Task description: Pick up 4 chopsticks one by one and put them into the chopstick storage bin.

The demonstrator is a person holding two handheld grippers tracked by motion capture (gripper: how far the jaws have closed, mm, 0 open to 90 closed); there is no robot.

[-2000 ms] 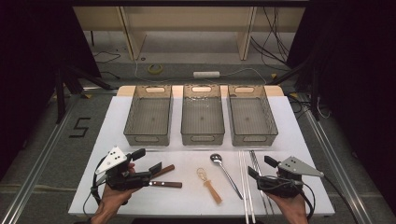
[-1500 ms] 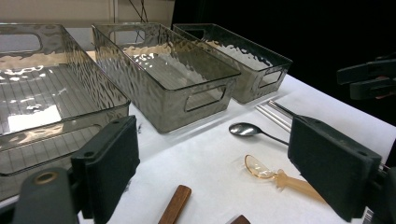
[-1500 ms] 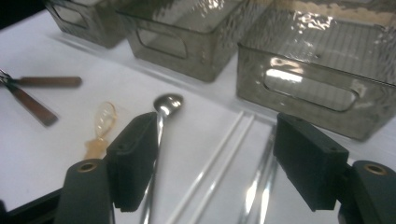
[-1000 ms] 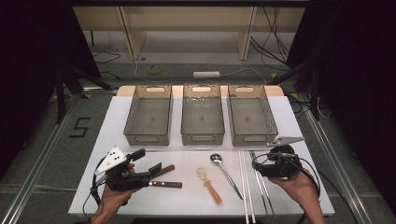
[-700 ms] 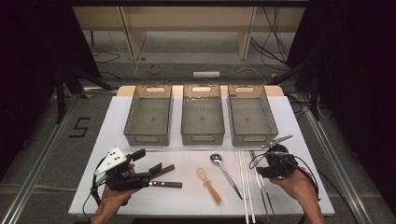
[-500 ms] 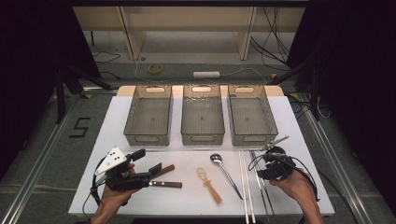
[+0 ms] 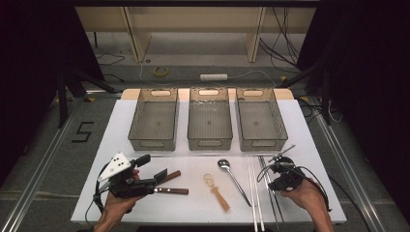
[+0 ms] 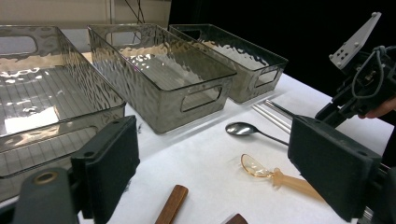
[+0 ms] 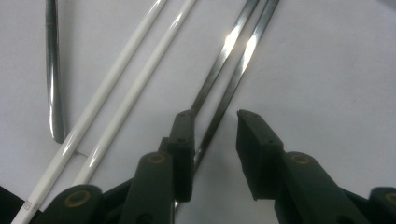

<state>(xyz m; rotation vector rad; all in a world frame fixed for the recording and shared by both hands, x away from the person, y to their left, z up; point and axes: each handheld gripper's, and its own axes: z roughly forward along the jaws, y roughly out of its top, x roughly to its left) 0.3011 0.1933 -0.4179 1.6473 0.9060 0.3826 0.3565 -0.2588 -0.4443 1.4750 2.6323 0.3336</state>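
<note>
1. The pair of thin polished metal chopsticks lies side by side on the white surface, towards its right front, just right of a pair of slim white chopsticks and in front of the rightmost of three smoky clear plastic bins.
2. The right hand-held gripper points steeply down over the metal pair. Its jaws have just been closing but are not yet clamped: one stick runs between them, the other passes under or against the left jaw, and the right pad stands clear of both.
3. Handling, as a judgement: the sticks look light, rigid and very smooth, so they will likely slip or roll apart under the pads. Being so low on the surface, they give little to bite on.
4. The best hold seems to be across both sticks together, near their middle so they balance, with the pads pressed right down to the surface before closing.
5. A grip on one stick alone could pivot it and knock the white pair beside it.
6. The left hand-held gripper rests with jaws wide apart and nothing between them, near two brown wooden-handled utensils; a steel spoon and an amber plastic spoon lie between the hands.
</note>
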